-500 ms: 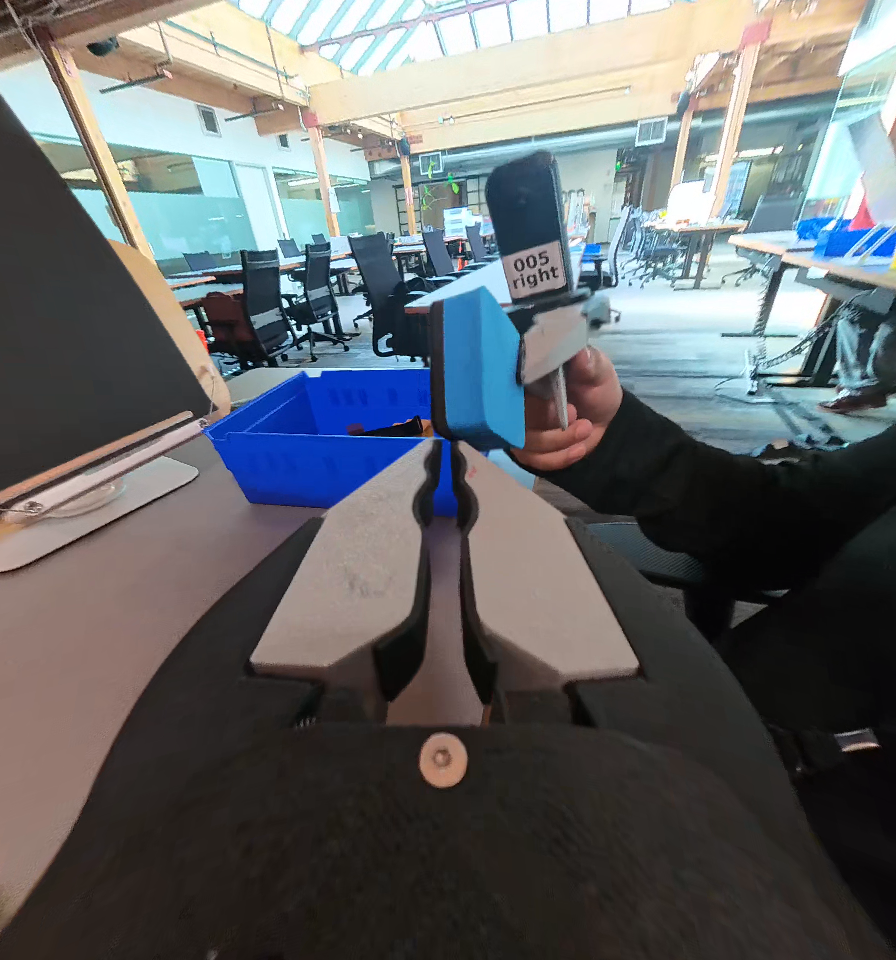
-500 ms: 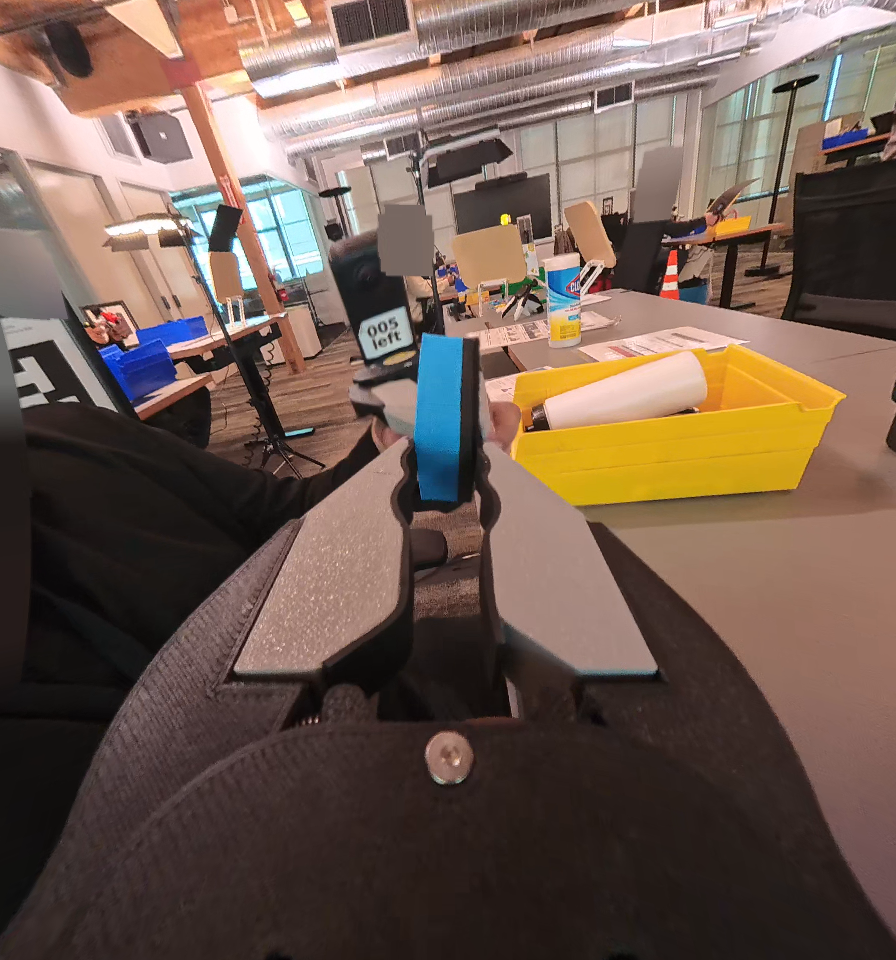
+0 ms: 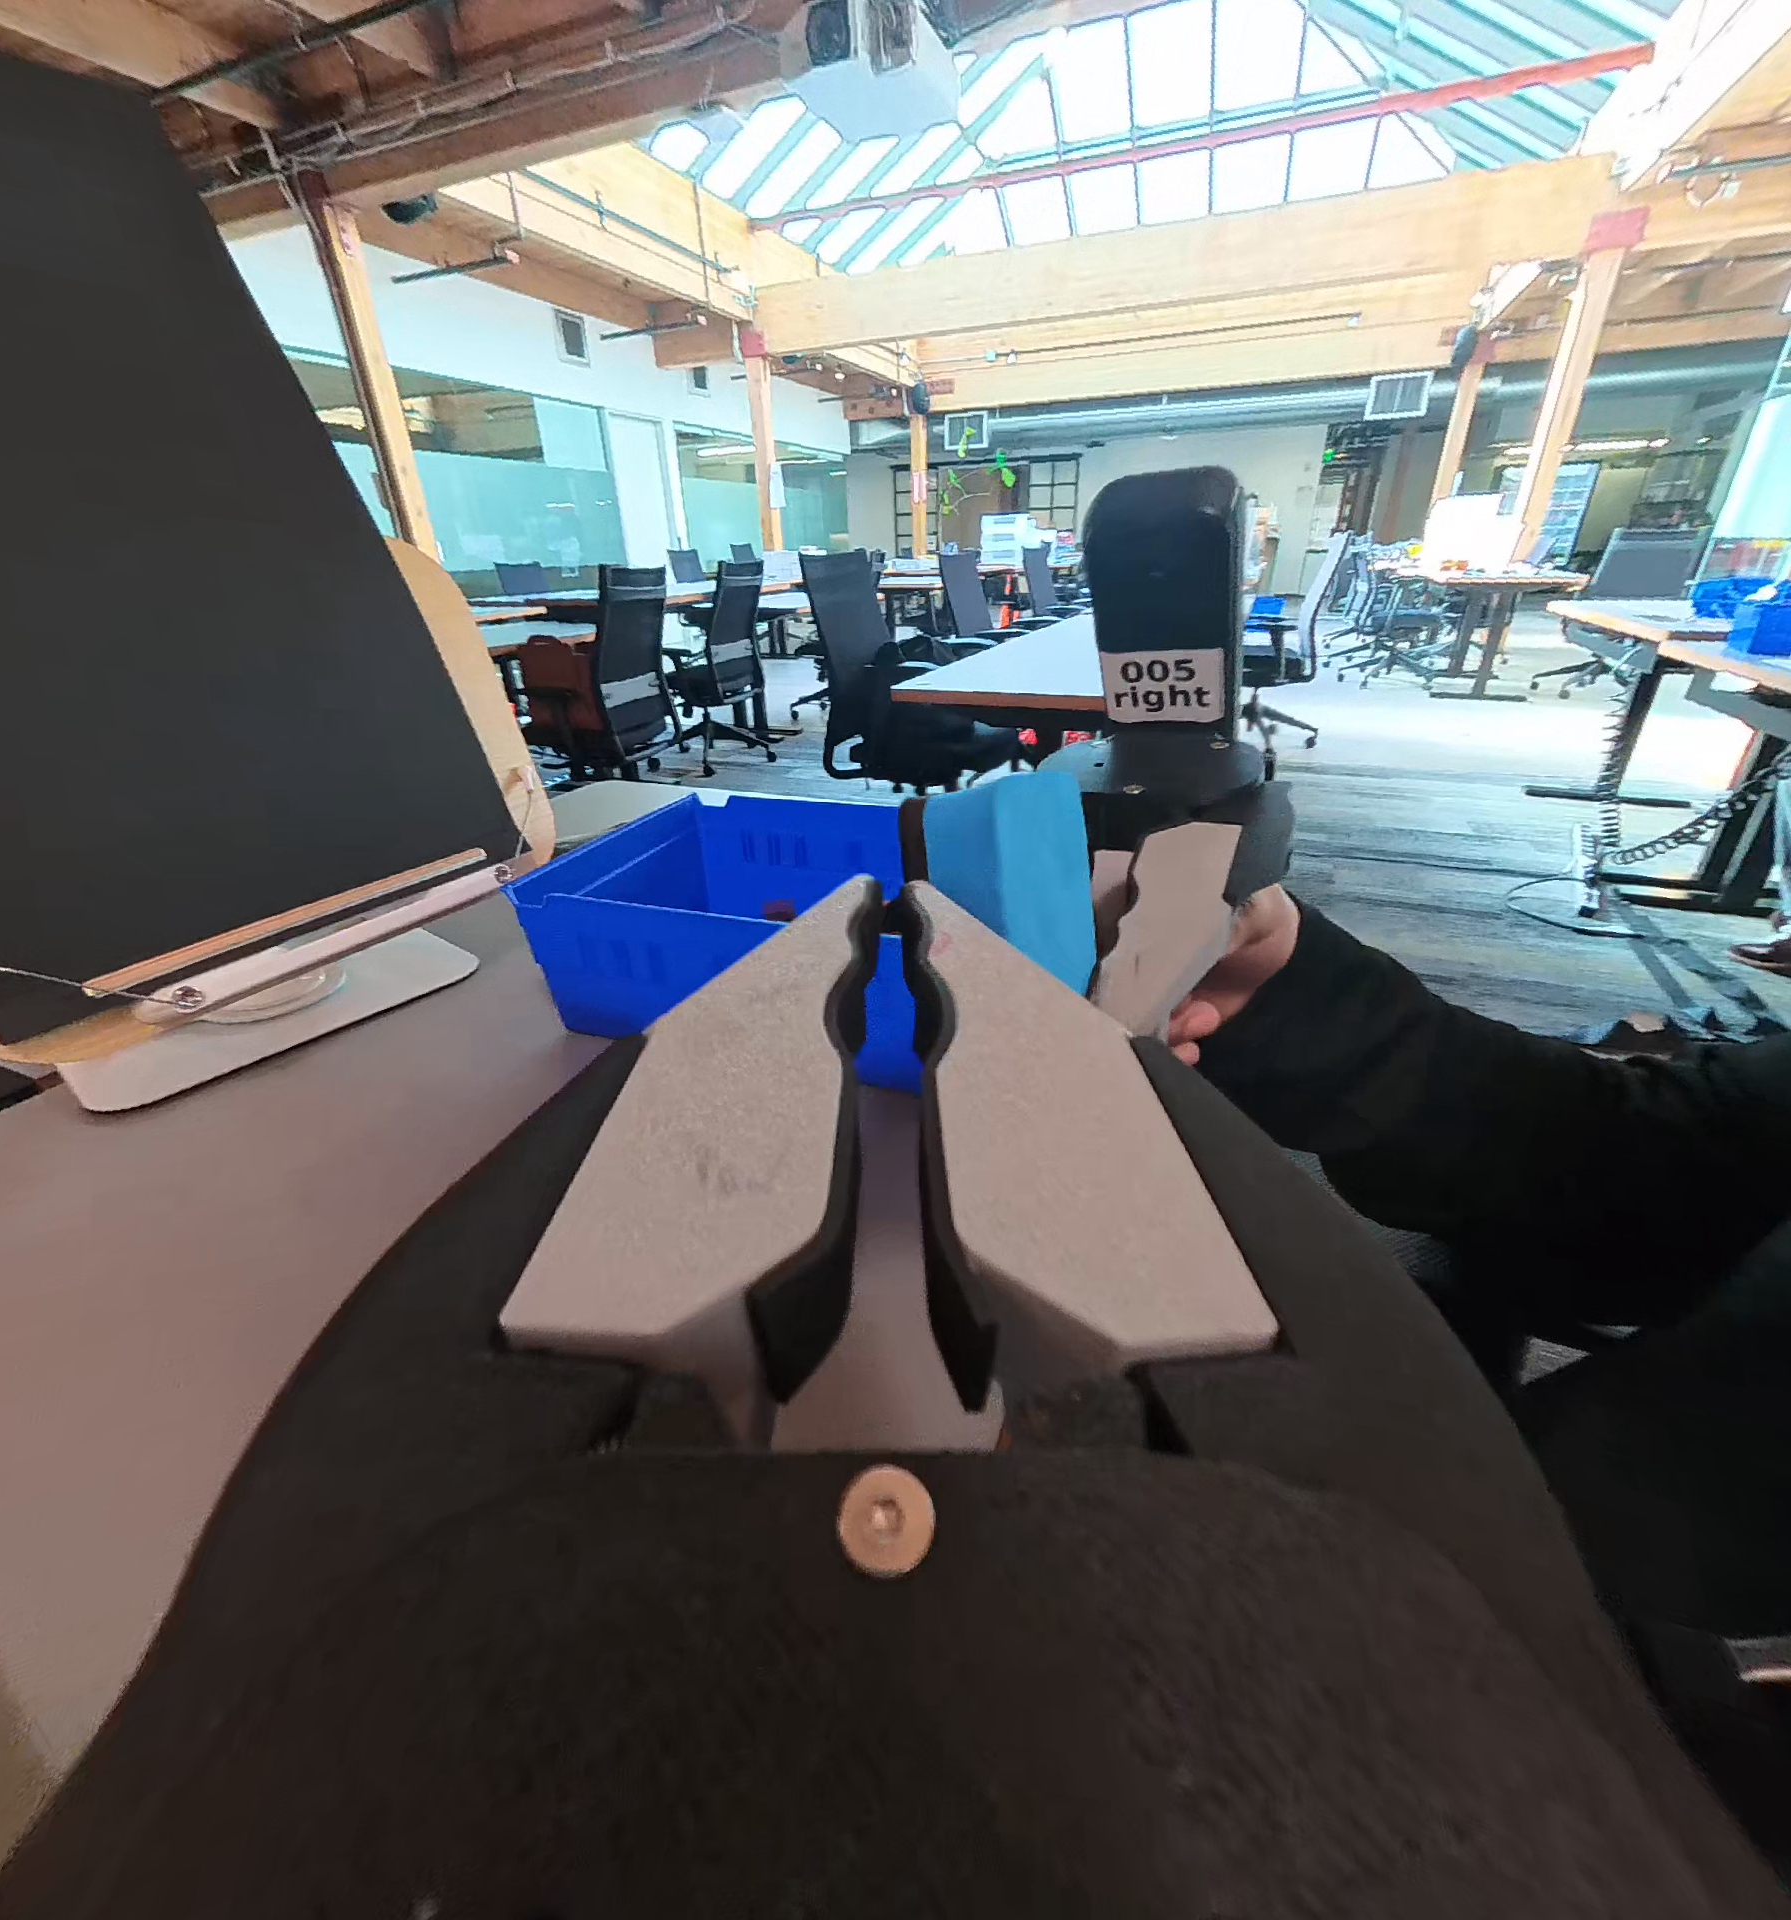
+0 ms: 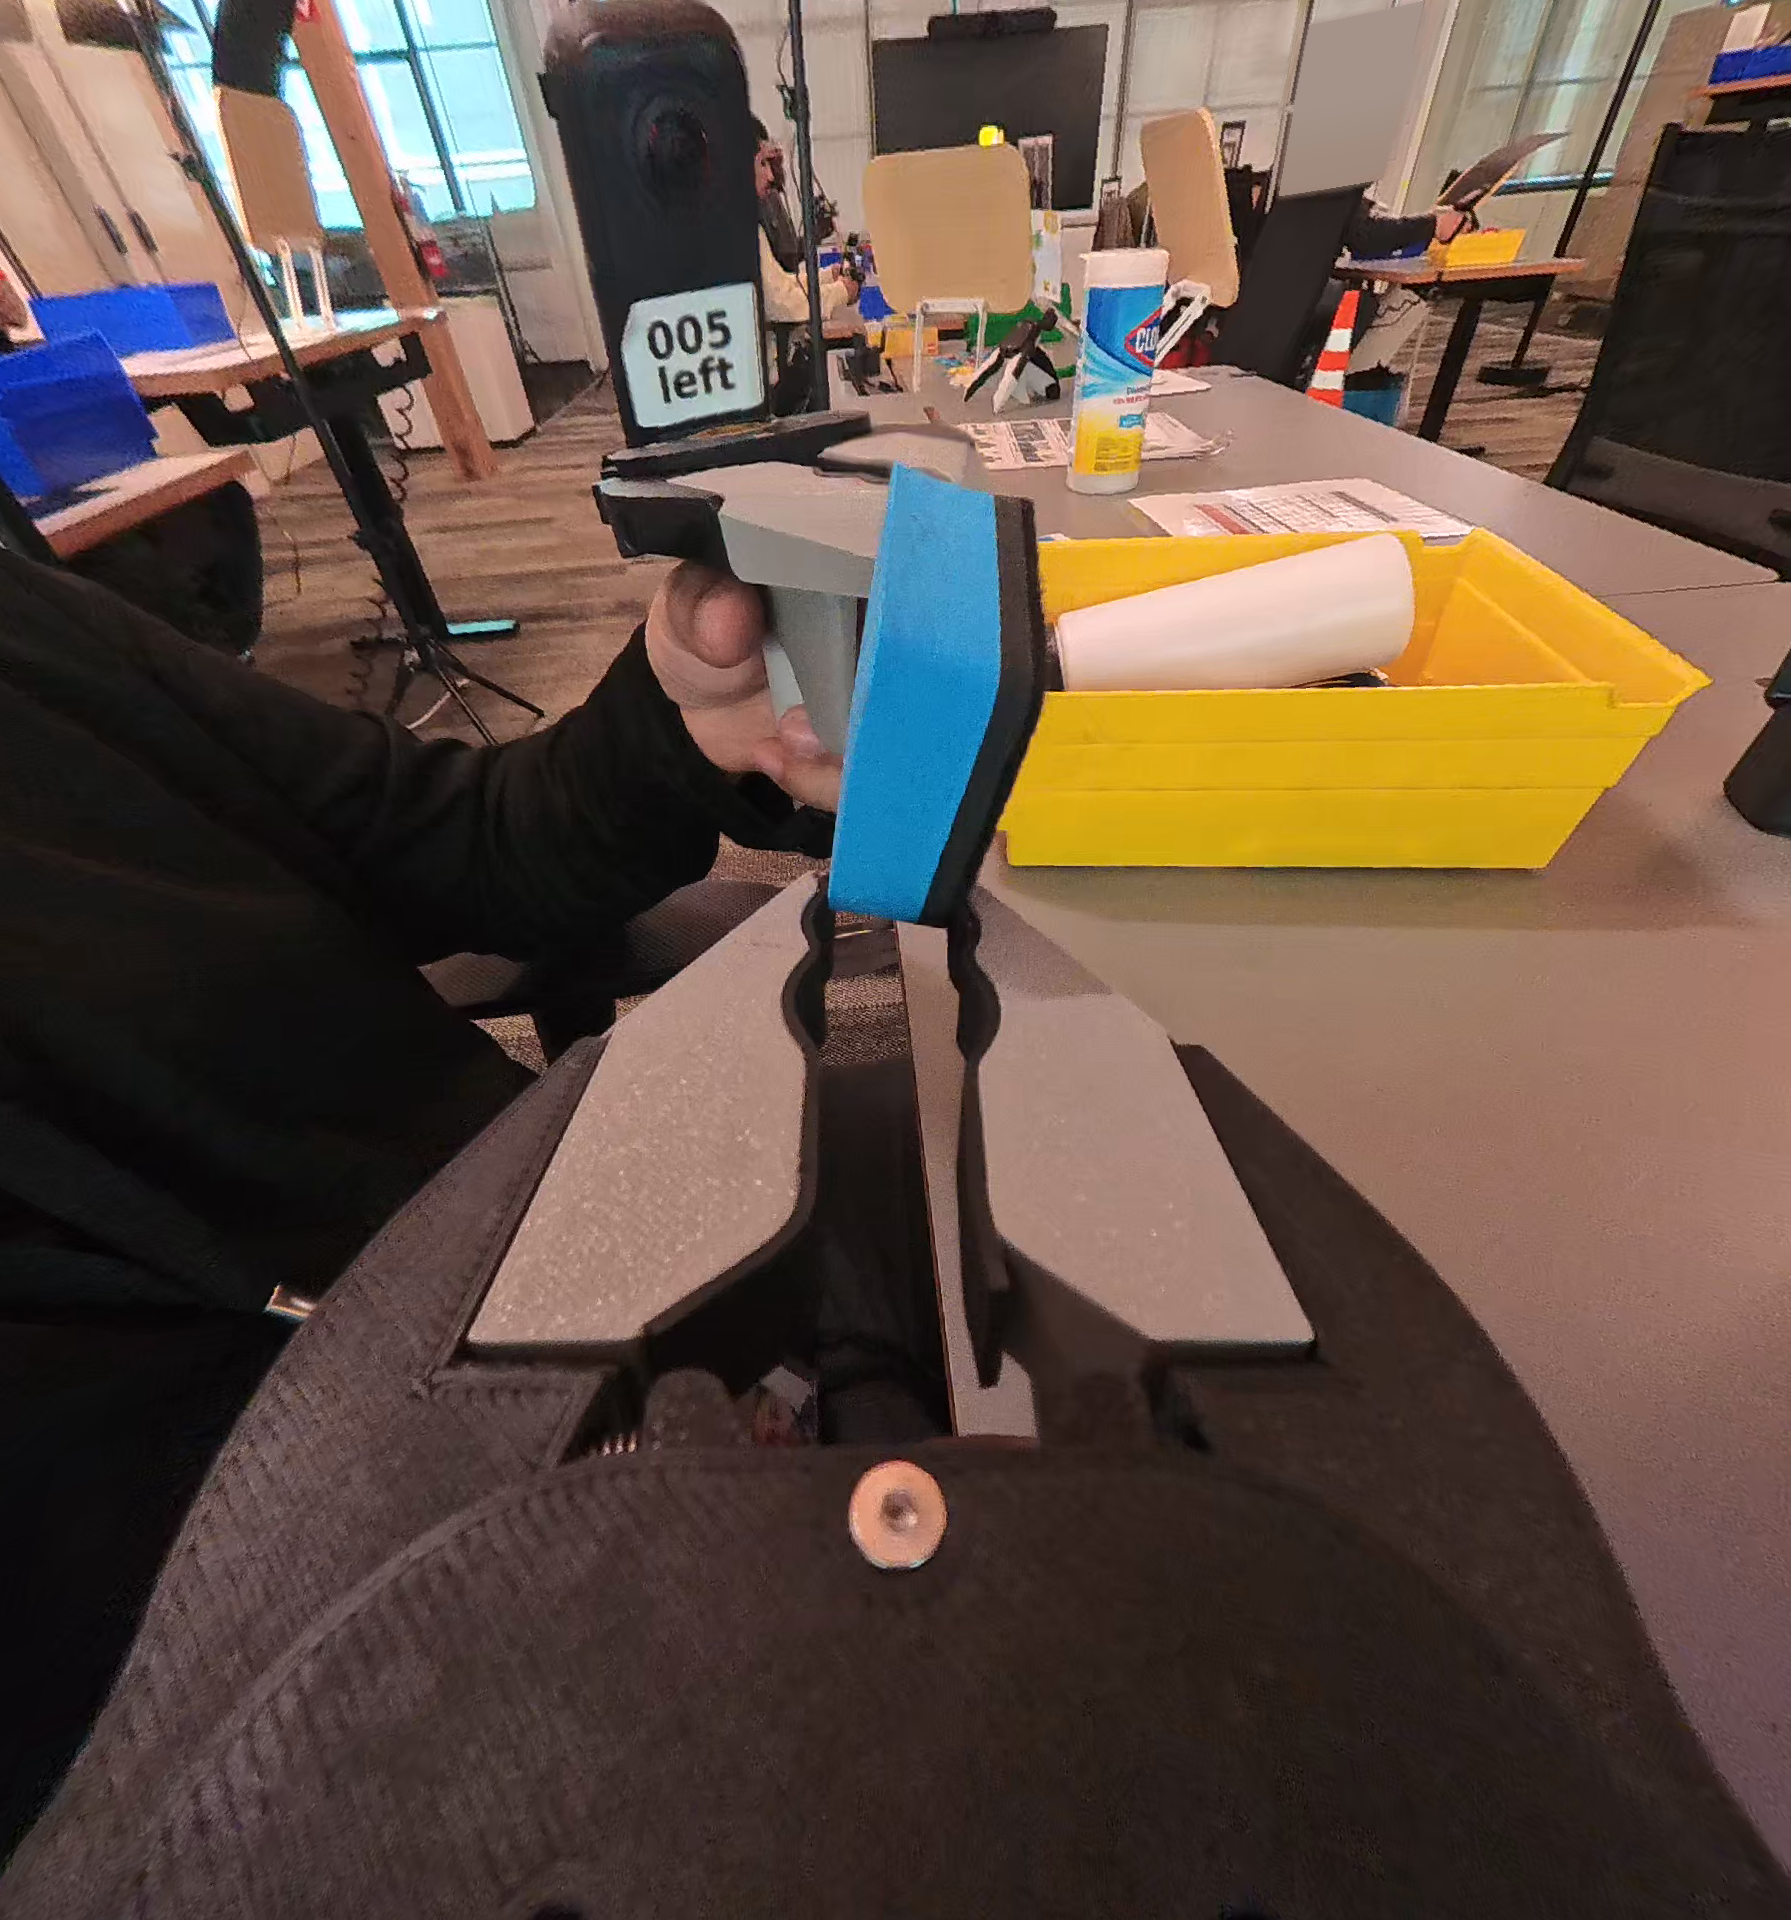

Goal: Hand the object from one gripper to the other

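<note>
Right gripper (image 4: 891,920) clamped, left gripper (image 3: 896,914) closed, empty.

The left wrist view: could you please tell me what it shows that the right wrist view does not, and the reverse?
Only the left wrist view shows the blue bin, the black screen on its stand, and the left tongs from behind, closed on nothing.

Only the right wrist view shows the yellow bin with a white bottle lying in it, and a wipes canister farther back.

Both show the blue sponge pinched by its lower end in the right tongs, and the grey table.
</note>
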{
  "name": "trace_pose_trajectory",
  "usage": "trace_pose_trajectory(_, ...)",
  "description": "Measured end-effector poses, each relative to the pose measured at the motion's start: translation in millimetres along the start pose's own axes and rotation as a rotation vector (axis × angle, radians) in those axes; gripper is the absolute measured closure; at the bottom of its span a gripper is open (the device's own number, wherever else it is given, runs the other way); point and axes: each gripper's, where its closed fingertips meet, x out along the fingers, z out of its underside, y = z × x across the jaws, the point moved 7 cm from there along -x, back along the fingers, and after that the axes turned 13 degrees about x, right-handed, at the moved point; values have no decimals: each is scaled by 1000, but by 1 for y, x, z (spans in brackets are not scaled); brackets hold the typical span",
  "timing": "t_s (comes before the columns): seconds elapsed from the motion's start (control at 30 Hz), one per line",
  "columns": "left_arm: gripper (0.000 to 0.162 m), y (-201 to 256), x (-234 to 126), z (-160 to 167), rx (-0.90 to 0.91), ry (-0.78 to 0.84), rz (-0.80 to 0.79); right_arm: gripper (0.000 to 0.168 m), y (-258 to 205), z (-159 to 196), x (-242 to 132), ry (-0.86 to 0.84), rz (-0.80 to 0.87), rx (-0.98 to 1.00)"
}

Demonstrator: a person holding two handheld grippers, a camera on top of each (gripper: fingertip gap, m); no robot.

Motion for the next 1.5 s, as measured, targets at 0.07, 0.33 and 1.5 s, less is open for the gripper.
trace_pose_trajectory(0.07,156,-3,-2,1,10,-11,-9,150,1,-2,-1,19,-7,13)
trace_pose_trajectory(0.33,122,5,-2,12,42,-89,141,150,2,-8,-11,74,-59,60)
trace_pose_trajectory(1.5,132,-2,-2,18,303,-213,-39,117,130,22,-206,51,1101,361)
